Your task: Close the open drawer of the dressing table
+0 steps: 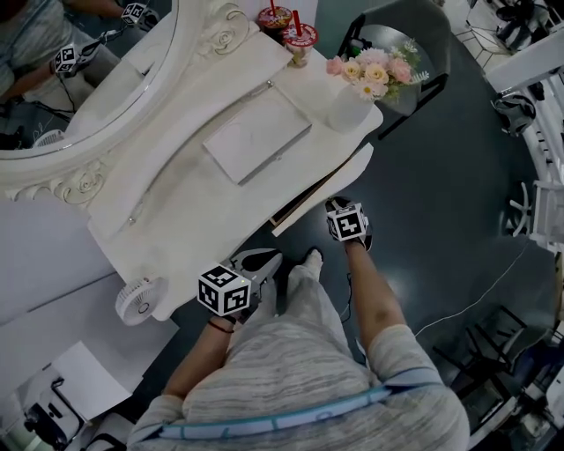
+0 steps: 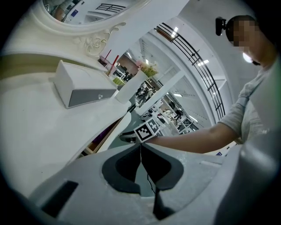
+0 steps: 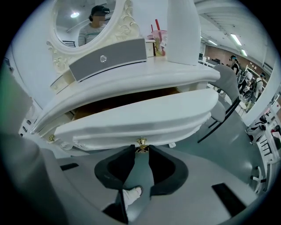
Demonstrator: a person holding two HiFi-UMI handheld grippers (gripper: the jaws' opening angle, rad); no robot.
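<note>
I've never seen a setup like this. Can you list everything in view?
dressing table: one, white, centre
drawer: one, white with gold knob, pulled out at the front
mirror: one, ornate white frame, on the table
box: one, white with grey front, tabletop
cups: two, red straws, far end
flower vase: one, white, pink and cream blooms, tabletop corner
chair: one, grey, beyond the vase
left tongs: one, grey, shut, empty
right tongs: one, grey, open, tips near the knob

Head view down on dressing table (image 1: pixel 167 195), right gripper view close, facing drawer (image 3: pixel 140 117), left gripper view sidelong
</note>
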